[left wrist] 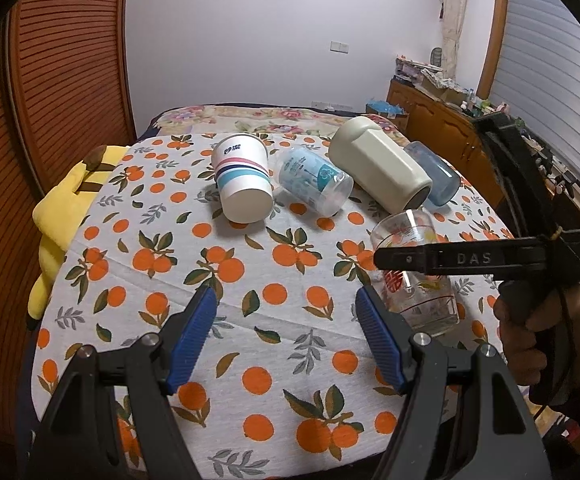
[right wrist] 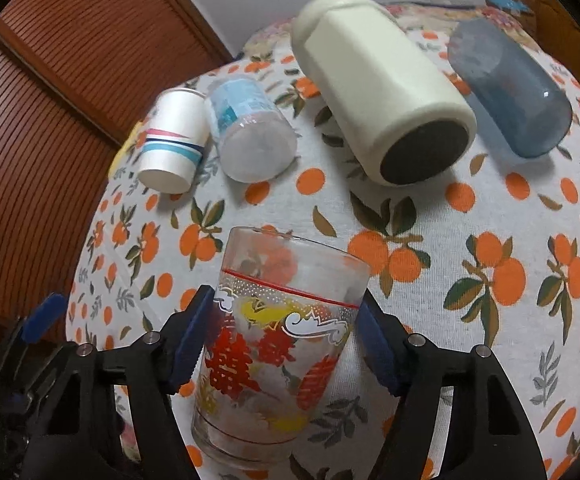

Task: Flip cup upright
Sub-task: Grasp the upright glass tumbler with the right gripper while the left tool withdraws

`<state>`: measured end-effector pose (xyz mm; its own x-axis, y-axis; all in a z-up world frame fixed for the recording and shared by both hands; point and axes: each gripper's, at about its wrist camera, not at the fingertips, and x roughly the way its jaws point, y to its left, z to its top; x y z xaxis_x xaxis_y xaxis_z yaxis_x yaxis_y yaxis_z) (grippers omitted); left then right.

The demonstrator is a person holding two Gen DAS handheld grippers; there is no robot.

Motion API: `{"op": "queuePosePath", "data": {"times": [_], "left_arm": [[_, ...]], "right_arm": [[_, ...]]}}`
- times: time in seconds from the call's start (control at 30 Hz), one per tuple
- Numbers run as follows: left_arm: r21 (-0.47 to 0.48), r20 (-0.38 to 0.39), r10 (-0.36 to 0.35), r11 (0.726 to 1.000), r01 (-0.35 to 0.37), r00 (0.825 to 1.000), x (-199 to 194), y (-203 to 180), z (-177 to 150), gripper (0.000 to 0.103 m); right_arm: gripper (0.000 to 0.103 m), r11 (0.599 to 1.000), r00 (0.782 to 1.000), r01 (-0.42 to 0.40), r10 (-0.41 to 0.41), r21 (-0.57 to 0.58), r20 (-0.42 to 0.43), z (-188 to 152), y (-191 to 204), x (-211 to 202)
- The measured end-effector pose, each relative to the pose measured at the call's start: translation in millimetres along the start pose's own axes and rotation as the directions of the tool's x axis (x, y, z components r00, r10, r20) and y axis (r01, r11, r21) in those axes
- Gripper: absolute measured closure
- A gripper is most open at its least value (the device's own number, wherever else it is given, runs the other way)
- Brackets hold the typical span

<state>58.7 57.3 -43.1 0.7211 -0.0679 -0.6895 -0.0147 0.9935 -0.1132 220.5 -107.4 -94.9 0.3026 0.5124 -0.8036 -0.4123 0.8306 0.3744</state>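
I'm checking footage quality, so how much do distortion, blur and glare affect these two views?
Left wrist view: strong fisheye bending, dark corners, table sharp, no glare. Right wrist view: same curvature, glass slightly soft, small highlight on the blue cup.
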Motion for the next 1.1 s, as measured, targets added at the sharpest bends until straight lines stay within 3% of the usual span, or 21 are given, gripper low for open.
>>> {"op": "queuePosePath", "data": {"times": [0.17, 0.3, 0.4, 0.57, 0.8, 1.1], "left_arm": [[-0.006, -0.002, 0.005, 1.0, -0.005, 1.0, 1.3, 1.5, -0.5, 0.031], [-0.01, 0.002, 0.004, 1.0, -0.004, 1.0, 1.5, 1.9, -0.3, 0.031], [-0.009, 0.007, 0.004, 1.0, -0.004, 1.0, 0.9, 0.9, -0.1, 0.031], [-0.006, 0.026, 0.007, 1.0, -0.007, 1.0, -2.7, -0.7, 0.8, 0.031], [0.015, 0.114, 0.053, 0.998, -0.055, 0.992, -15.3, -3.7, 1.1, 0.031], [-0.015, 0.167, 0.088, 0.996, -0.087, 0.982, -23.1, 2.3, 3.7, 0.03]], "right_arm": [[0.034, 0.992, 0.989, 0.046, -0.029, -0.116, 0.146, -6.2, 9.6, -25.6], [0.035, 0.969, 0.965, 0.12, -0.063, -0.215, 0.254, -14.1, 18.2, -44.1], [0.037, 0.945, 0.952, 0.174, -0.09, -0.278, 0.292, -21.3, 25.1, -46.4], [0.037, 0.916, 0.941, 0.227, -0.118, -0.332, 0.318, -26.1, 31.7, -44.4], [0.037, 0.853, 0.934, 0.29, -0.154, -0.433, 0.323, -31.5, 47.6, -36.7], [0.037, 0.866, 0.942, 0.262, -0.133, -0.425, 0.309, -25.1, 45.5, -36.2]]}}
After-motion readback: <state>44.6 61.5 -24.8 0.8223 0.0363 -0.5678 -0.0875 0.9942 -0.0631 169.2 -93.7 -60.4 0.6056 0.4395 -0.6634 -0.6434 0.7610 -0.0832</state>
